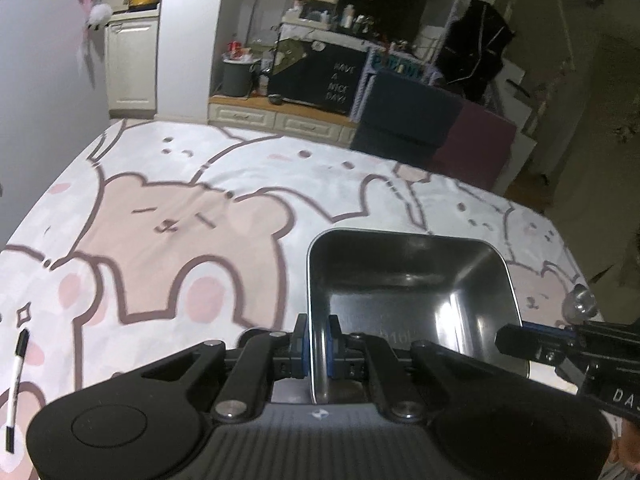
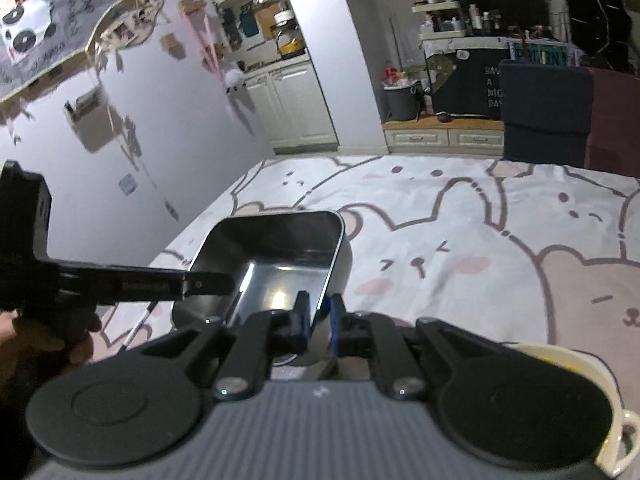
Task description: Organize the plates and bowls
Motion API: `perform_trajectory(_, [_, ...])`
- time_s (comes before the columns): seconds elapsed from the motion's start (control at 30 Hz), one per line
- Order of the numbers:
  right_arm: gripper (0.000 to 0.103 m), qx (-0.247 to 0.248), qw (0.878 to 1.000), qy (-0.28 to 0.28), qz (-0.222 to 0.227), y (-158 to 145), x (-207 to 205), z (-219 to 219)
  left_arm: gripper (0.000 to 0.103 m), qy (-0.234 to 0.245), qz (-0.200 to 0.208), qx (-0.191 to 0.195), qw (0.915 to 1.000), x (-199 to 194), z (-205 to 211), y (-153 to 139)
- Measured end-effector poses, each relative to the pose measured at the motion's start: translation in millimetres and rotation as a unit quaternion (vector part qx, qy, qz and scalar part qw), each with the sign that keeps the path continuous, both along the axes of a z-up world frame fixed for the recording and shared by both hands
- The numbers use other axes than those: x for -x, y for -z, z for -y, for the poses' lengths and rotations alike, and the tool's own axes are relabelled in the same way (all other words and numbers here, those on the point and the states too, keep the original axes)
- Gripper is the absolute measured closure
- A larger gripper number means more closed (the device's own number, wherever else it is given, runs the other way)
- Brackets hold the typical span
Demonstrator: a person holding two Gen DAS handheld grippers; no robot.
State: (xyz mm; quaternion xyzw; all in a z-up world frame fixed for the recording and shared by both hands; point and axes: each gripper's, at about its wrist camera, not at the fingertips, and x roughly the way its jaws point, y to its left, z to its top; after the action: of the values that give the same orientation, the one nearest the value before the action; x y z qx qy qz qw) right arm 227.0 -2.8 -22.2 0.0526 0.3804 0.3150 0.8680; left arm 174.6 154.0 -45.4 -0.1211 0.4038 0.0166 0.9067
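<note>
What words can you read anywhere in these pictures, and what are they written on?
"HAVE A NICE DAY!" on the black sign against the far cabinet.
"DA", cut off, on the right gripper body.
Stamped marks inside the metal tray: too faint to read.
Teal sign: blurred.

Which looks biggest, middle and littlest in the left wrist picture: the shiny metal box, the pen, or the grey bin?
1. Square stainless steel container, largest, though nearest the camera.
2. Black-capped white marker pen.
3. Grey waste bin, smallest, but far away.
</note>
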Motion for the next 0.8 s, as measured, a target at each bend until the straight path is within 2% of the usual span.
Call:
perform_trajectory(0.43, [0.091, 0.052, 0.997, -0.006, -0.057, 29.2, -0.4, -41.7, 0.094, 0.006, -0.079, -0.06, 0.995, -12.1, -4.6, 42.4])
perform_trajectory(0.8, [0.091, 0.067, 0.991, 0.019, -0.113, 60.9, -9.6, -54.4, 0.09, 0.008, -0.101, -0.081, 0.9916, -22.3, 0.6, 54.1])
